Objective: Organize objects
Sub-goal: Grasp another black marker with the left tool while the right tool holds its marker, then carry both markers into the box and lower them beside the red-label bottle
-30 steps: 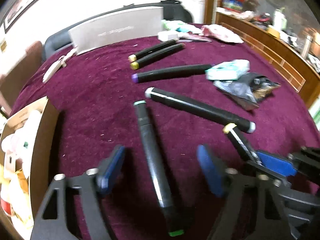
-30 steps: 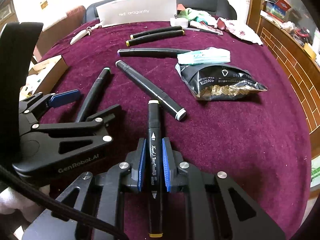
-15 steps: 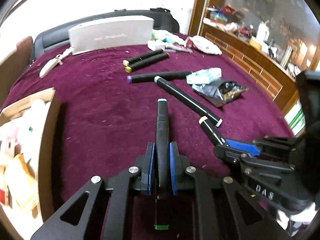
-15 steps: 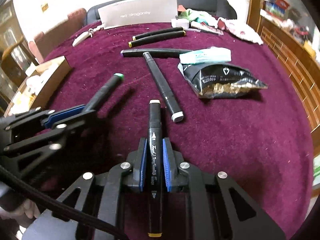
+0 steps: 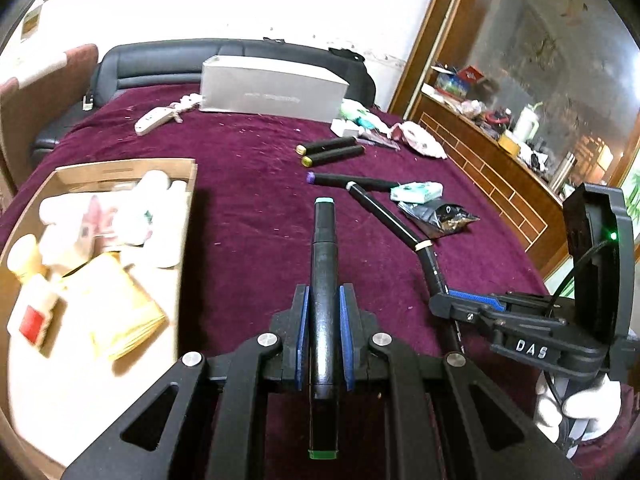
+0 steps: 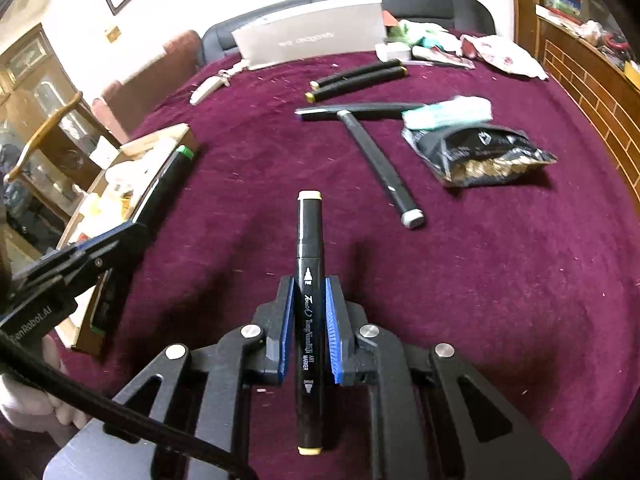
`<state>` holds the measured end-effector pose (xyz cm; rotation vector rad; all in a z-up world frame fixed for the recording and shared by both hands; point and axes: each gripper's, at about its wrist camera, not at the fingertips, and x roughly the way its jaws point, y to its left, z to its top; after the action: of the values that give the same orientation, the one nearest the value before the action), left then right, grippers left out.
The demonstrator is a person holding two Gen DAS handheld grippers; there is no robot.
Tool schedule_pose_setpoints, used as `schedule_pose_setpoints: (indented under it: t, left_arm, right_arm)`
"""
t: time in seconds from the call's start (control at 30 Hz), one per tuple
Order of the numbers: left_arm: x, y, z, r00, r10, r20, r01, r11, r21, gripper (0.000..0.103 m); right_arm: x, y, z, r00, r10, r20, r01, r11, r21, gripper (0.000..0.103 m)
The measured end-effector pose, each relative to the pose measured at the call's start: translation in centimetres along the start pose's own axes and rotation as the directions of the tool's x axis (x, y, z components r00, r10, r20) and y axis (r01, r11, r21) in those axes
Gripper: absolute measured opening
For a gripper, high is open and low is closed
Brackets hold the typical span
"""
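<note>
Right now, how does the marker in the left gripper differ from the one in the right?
The black green-capped marker sits in the left gripper; the black cream-capped marker sits in the right gripper. The cream-capped marker shows white printed lettering; the green-capped marker's barrel looks plain. Both are clamped mid-barrel, lifted off the maroon cloth.

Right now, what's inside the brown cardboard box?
The cardboard box holds white, soft-looking bundles, a yellow packet and a pale bottle with a red label. The view is blurry, and whatever lies underneath them is covered.
</note>
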<state>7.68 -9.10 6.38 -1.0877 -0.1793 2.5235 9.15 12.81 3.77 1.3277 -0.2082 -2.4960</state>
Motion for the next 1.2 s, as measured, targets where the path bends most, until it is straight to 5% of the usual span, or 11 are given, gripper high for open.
schedule_pose_setpoints:
  t: [0.4, 0.67, 0.97, 1.2]
  left_arm:
    - [-7.8, 6.6, -1.1, 0.979, 0.136, 0.151, -0.125, 0.989, -0.075, 0.012]
    - [-8.7, 12.6, -3.0, 0.970, 0.209, 0.122, -0.187, 0.967, -0.175, 0.012]
    - [-7.9, 17.1, -4.1, 0.972, 0.228, 0.057, -0.209, 0.951, -0.226, 0.012]
    - [-6.1, 17.9, -4.4, 0.980, 0.201, 0.002, -0.196, 0.957, -0.214, 0.012]
  right_arm:
    - [-2.2, 7.3, 1.7, 0.978, 0.204, 0.036, -0.200, 0.976, -0.084, 0.013]
    - [0.8, 14.4, 2.8, 0.926, 0.369, -0.077, -0.376, 0.920, -0.110, 0.013]
    - [7.5, 20.4, 3.0, 0.890, 0.407, -0.207, -0.430, 0.899, -0.082, 0.013]
    - [12.2, 22.5, 3.7, 0.896, 0.360, -0.261, -0.386, 0.921, -0.055, 0.013]
